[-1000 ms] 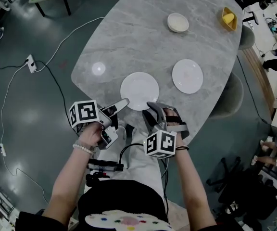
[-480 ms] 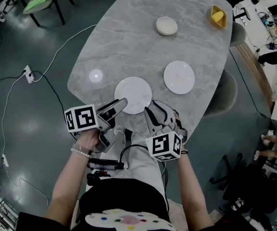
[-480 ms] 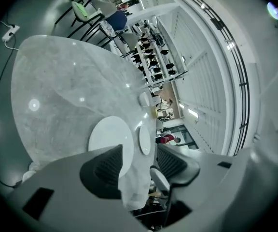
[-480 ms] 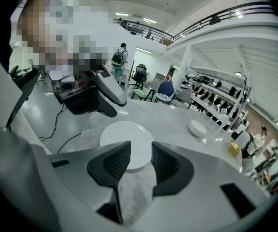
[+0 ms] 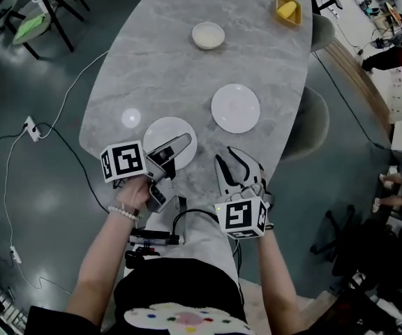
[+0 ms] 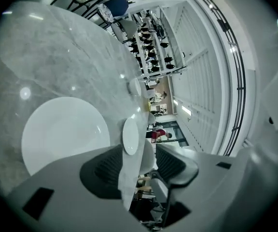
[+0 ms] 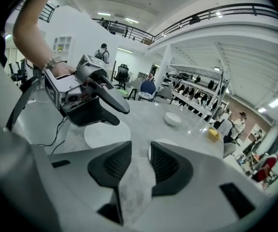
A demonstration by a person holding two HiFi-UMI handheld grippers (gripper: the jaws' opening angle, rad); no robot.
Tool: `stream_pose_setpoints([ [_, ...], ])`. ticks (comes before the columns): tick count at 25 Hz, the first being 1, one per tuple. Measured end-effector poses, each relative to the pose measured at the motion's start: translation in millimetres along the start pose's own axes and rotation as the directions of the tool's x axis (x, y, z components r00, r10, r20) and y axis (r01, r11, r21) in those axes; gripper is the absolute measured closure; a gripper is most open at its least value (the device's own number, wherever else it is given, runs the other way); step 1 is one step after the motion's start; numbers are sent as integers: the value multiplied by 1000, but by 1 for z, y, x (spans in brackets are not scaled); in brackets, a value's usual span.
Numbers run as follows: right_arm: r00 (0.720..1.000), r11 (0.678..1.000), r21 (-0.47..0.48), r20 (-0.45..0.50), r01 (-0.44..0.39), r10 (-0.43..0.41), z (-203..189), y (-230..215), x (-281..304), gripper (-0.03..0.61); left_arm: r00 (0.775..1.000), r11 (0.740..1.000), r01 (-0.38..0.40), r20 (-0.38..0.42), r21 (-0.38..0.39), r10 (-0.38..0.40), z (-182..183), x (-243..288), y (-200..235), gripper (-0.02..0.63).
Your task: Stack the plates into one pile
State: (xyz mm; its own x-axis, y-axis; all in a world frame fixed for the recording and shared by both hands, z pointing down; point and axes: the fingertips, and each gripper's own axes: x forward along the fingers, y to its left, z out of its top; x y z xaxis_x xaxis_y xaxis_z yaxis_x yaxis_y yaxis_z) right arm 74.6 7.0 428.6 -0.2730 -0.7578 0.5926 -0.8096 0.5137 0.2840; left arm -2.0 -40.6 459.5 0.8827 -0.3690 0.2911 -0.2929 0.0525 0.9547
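Two white plates lie apart on the grey marble table (image 5: 257, 54). The near plate (image 5: 160, 132) sits by the table's front edge, and my left gripper (image 5: 175, 152) hovers over its near rim, open and empty. In the left gripper view that plate (image 6: 62, 134) fills the lower left, with the second plate (image 6: 130, 137) showing beyond the jaws. The second plate (image 5: 236, 108) lies further right. My right gripper (image 5: 237, 165) is open and empty at the table edge, short of that plate. Both grippers' jaws have just been closing a little, with nothing between them.
A small white bowl (image 5: 208, 35) stands further back on the table, and a yellow dish (image 5: 288, 9) sits at the far end. A chair (image 5: 306, 124) is tucked in on the right. Cables and a power strip (image 5: 30, 128) lie on the floor to the left.
Both grippers have moved forward toward the table; the left one now reaches over the near plate's rim. The right gripper has rolled so its jaws stand more upright.
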Motion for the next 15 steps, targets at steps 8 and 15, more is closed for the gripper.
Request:
stream_pose_setpoints([
  [8,997,998,31,-45,63,-62,-37,-29,-17,449,999,996,3,-42,-89,-6,-6,56,1,402],
  [15,994,992,87,-74,92,-86,-57,-49,-30,451,999,987,-24,-50,-158,16,-13,95,12,402],
])
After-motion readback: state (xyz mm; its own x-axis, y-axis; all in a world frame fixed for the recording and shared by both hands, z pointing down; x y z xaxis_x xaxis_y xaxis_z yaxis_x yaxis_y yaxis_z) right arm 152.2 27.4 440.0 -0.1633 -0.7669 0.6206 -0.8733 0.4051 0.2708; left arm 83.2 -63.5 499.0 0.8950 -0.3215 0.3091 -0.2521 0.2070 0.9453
